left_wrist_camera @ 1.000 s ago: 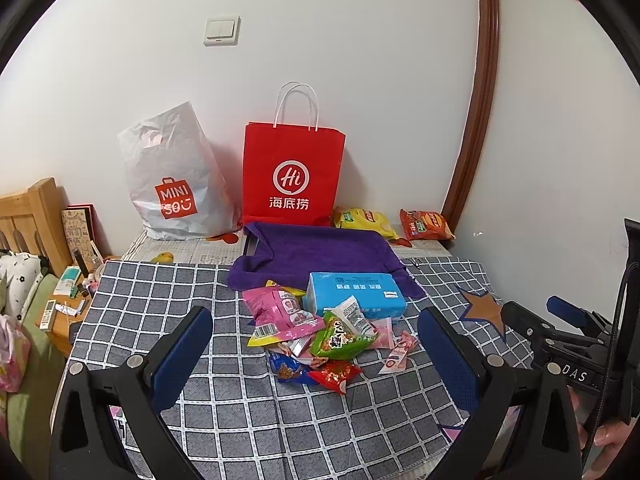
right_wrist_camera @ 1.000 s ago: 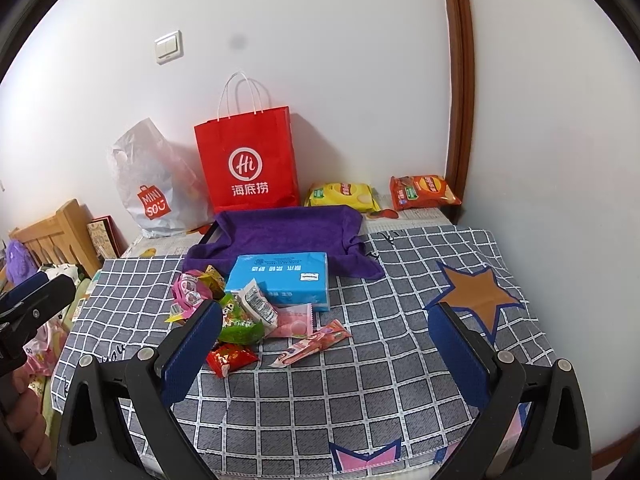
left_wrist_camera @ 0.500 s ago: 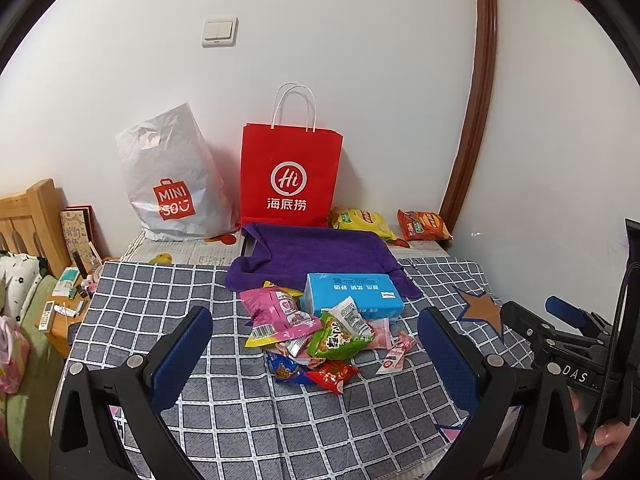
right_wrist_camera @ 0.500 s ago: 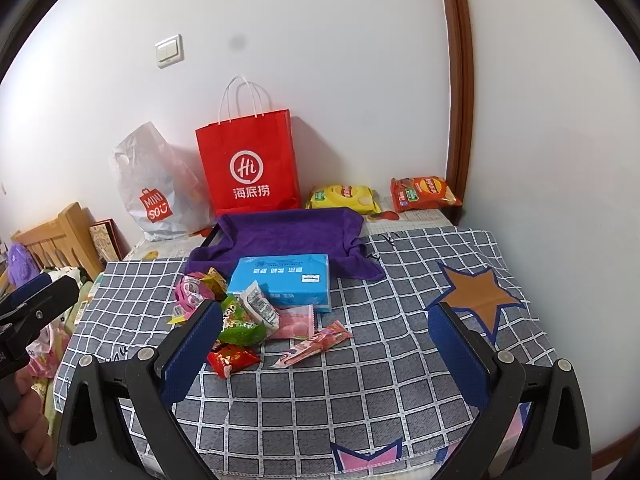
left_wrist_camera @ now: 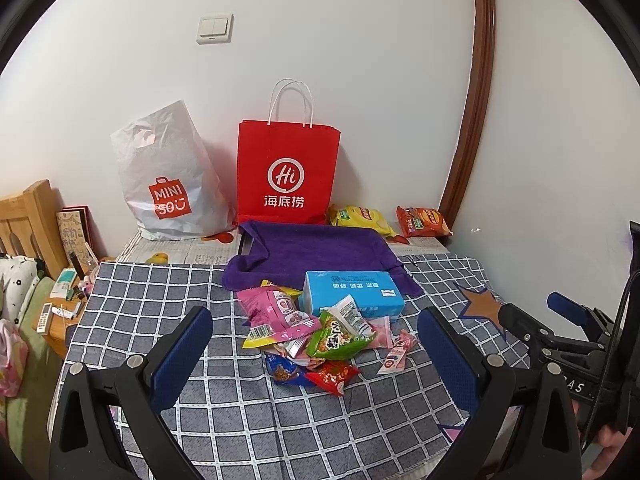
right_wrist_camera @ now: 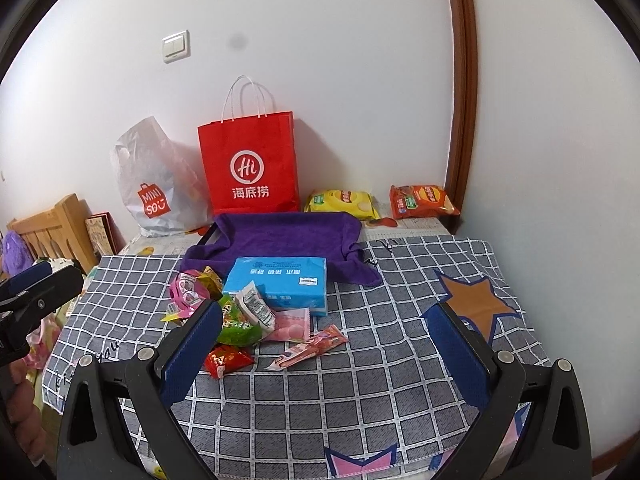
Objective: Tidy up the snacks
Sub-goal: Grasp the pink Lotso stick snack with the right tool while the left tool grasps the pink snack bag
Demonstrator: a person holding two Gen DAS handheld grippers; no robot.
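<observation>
Both grippers spread wide, nothing held; snack pile dead ahead on the cloth.

L gripper (left_wrist_camera: 314,346) is aimed straight at the pile (left_wrist_camera: 320,336) and judged nearer; R gripper (right_wrist_camera: 328,344) has it off to its left. Nearest is the pink stick (right_wrist_camera: 308,350), long axis running near-left to far-right. Behind, blue box (left_wrist_camera: 352,294) lies crosswise, then purple tray (left_wrist_camera: 316,246), w/ red bag (left_wrist_camera: 288,172) at the wall.

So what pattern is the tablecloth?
Grey with a white grid and star patches; clearest in the right wrist view.
</observation>
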